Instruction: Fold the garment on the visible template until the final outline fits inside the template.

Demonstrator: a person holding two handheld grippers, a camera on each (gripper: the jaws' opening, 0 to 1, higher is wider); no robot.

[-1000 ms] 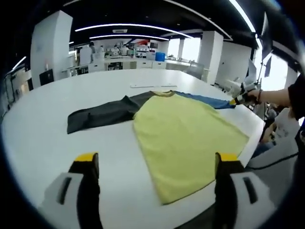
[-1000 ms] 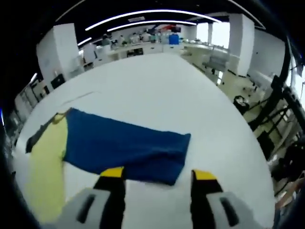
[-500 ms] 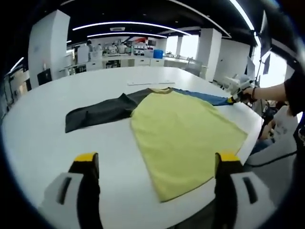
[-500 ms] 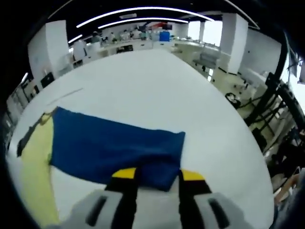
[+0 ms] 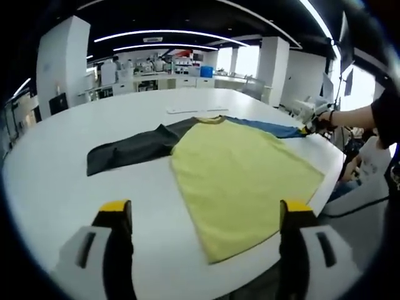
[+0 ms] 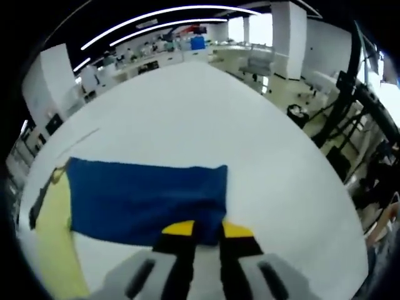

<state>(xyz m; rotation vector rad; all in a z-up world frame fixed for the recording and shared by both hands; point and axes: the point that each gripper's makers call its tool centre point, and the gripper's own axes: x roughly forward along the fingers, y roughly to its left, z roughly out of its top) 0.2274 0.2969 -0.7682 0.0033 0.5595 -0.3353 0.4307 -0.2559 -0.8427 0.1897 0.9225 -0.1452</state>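
Garment (image 5: 240, 181) is seen spread flat on the white table (image 5: 56, 175), its yellow body reaching close to the near table edge, a dark sleeve (image 5: 128, 149) stretched to one side and a blue sleeve (image 6: 140, 200) to the other. No template outline can be made out around it in the left gripper view or the right gripper view. The right gripper (image 6: 207, 232) is seen drawn nearly closed at the cuff corner of the blue sleeve, the yellow-tipped jaws close together with the cloth's edge between them; whether the fabric is truly pinched cannot be told for certain, but a grasp on the cuff is judged likely, since that corner is where a sleeve is best lifted for folding inward over the body. The left gripper (image 5: 206, 215) is held released, its jaws wide apart above the table just short of the hem, apparently kept ready and clear so the whole shirt is left in sight
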